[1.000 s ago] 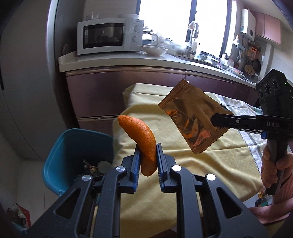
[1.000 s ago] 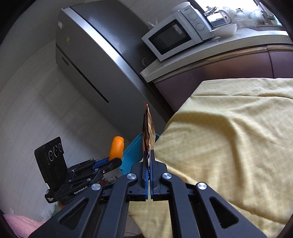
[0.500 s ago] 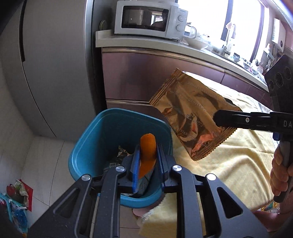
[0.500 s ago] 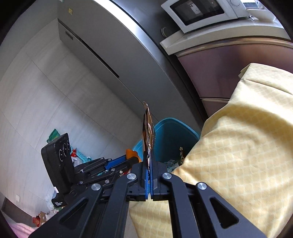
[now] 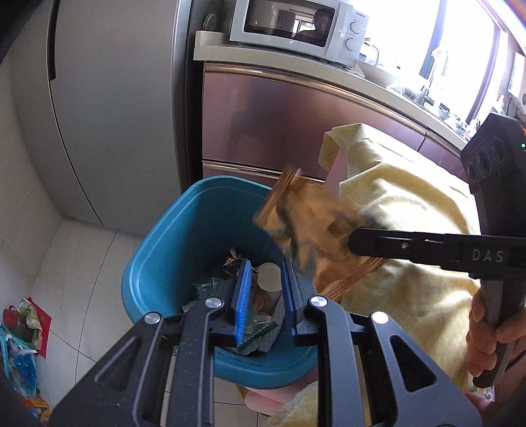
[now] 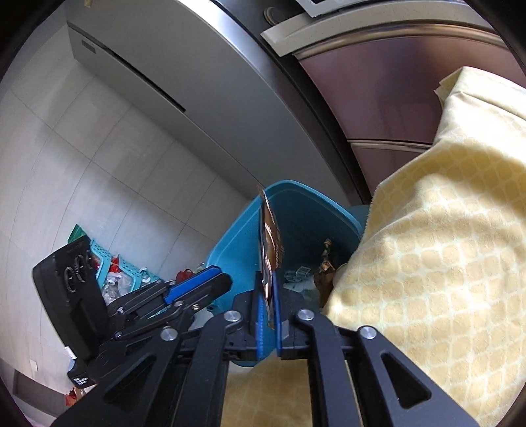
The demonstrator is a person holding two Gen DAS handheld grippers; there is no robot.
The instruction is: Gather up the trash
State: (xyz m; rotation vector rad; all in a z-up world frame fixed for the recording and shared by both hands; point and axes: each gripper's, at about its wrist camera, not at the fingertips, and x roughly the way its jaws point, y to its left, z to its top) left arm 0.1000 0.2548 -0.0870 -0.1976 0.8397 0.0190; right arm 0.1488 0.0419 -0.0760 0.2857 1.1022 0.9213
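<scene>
Right gripper [image 6: 268, 292], jaws opening, gold wrapper [image 6: 269, 249] between them over teal bin [image 6: 230, 243]; left gripper [image 5: 263, 279] spread, empty.

A kitchen with pale tiled floor [image 5: 82, 262] and grey fridge [image 5: 115, 115] beside mauve cabinets [image 5: 279, 131]; a white microwave [image 5: 296, 29] sits on the counter [image 5: 378, 88], bright windows [image 5: 460, 49] behind, a table under yellow cloth [image 6: 443, 262]
</scene>
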